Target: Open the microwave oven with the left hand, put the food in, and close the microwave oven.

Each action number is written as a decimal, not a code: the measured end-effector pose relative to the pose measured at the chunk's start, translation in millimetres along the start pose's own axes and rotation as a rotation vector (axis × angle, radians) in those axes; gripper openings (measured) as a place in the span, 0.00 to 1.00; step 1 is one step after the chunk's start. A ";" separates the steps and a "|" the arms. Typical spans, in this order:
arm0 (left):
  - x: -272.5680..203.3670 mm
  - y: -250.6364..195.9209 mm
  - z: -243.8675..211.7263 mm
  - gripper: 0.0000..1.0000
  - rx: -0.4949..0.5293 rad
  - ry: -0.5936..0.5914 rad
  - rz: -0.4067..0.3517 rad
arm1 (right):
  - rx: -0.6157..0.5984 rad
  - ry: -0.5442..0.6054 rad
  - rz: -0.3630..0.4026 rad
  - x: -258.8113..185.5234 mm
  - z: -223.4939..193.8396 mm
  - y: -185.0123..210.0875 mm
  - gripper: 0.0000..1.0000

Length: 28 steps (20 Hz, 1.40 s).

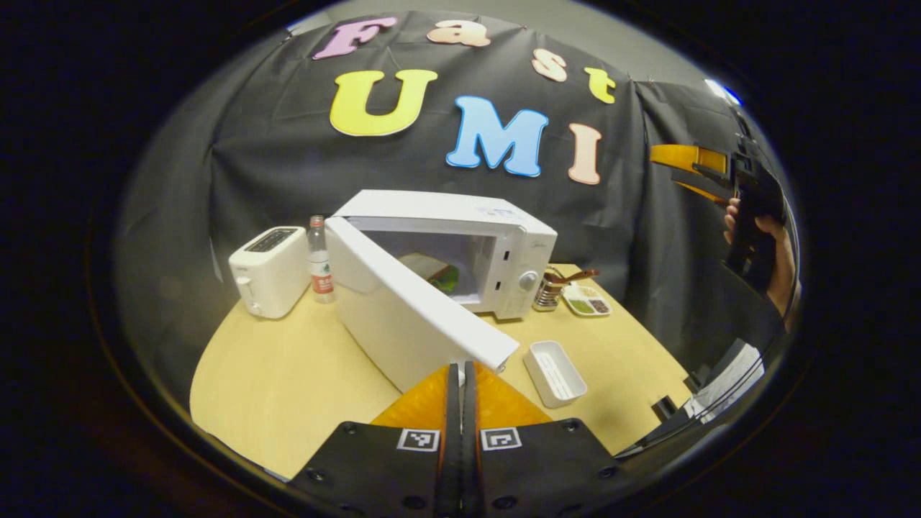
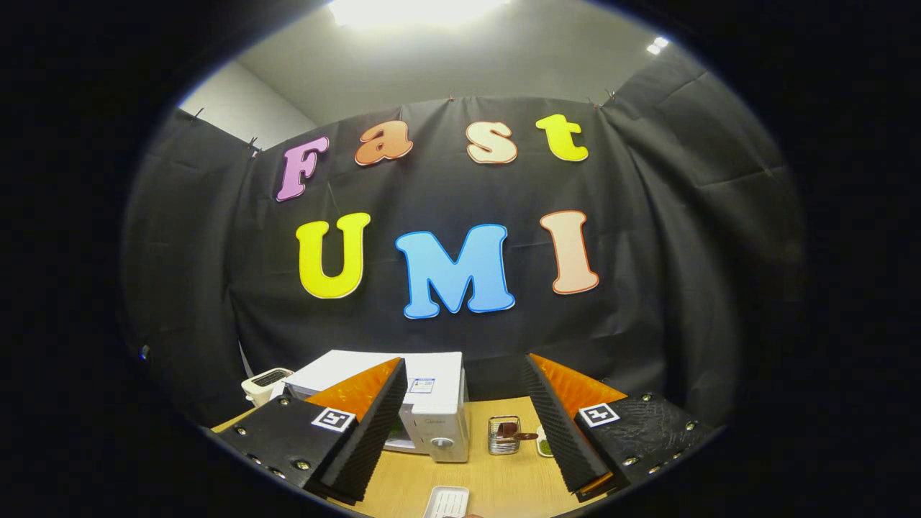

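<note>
The white microwave (image 1: 504,237) stands at the back of the wooden table (image 1: 288,381) with its door (image 1: 403,316) swung wide open toward me. Inside the cavity lies food (image 1: 440,275), green and brown. My left gripper (image 1: 461,367) is shut with nothing between its fingers, its tips just in front of the door's outer face near the free edge. A hand (image 1: 773,252) holds the right gripper (image 1: 701,173) high at the far right. In the right gripper view, my right gripper (image 2: 464,360) is open and empty, raised above the microwave (image 2: 439,403).
A white toaster (image 1: 270,270) and a water bottle (image 1: 320,262) stand left of the microwave. Right of it are a utensil holder (image 1: 550,291) and a small divided dish (image 1: 586,301). A white rectangular tray (image 1: 554,373) lies nearer the table's front.
</note>
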<state>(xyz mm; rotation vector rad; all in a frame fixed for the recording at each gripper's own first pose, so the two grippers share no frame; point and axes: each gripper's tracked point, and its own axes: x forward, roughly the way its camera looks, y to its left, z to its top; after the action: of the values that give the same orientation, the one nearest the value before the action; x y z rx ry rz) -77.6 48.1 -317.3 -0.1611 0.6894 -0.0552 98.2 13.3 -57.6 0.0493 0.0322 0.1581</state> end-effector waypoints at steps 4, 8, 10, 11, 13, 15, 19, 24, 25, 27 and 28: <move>30.4 -22.9 11.2 0.07 0.007 0.002 -0.031 | -0.012 0.000 0.011 3.7 1.7 -10.2 0.97; 60.5 -40.5 23.8 0.07 0.022 0.002 -0.059 | -0.040 -0.025 0.021 6.2 8.1 -21.9 0.97; 75.2 -50.0 31.4 0.07 0.029 0.004 -0.073 | -0.045 -0.031 0.025 8.5 9.3 -24.6 0.97; 82.0 -54.5 34.8 0.07 0.033 0.006 -0.078 | -0.041 -0.029 0.026 10.0 9.9 -27.4 0.97; 98.6 -63.2 41.8 0.07 0.036 0.007 -0.093 | -0.029 -0.022 0.024 12.9 6.8 -33.9 0.97; 114.5 -70.6 48.1 0.07 0.042 0.003 -0.109 | -0.021 -0.018 0.014 15.6 5.4 -42.5 0.97; 146.4 -81.7 63.6 0.07 0.051 0.003 -0.132 | -0.009 -0.009 -0.012 16.6 1.5 -61.3 0.97; 177.2 -89.7 79.8 0.07 0.072 -0.002 -0.142 | -0.004 -0.008 -0.049 15.2 1.5 -85.7 0.97; 182.9 -90.3 84.0 0.07 0.075 -0.004 -0.138 | -0.008 -0.007 -0.055 14.7 0.3 -91.2 0.97; 194.2 -90.8 89.0 0.07 0.069 -0.004 -0.128 | -0.007 -0.003 -0.066 14.6 -1.8 -99.1 0.97; 199.2 -90.8 91.1 0.07 0.064 -0.005 -0.123 | -0.005 0.001 -0.070 15.8 -3.8 -102.4 0.97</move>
<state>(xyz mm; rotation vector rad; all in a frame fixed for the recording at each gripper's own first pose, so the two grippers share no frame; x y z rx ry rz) 134.3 -50.4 -358.2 -0.1424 0.6710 -0.1948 129.7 -85.0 -67.1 0.0430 0.0345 0.0883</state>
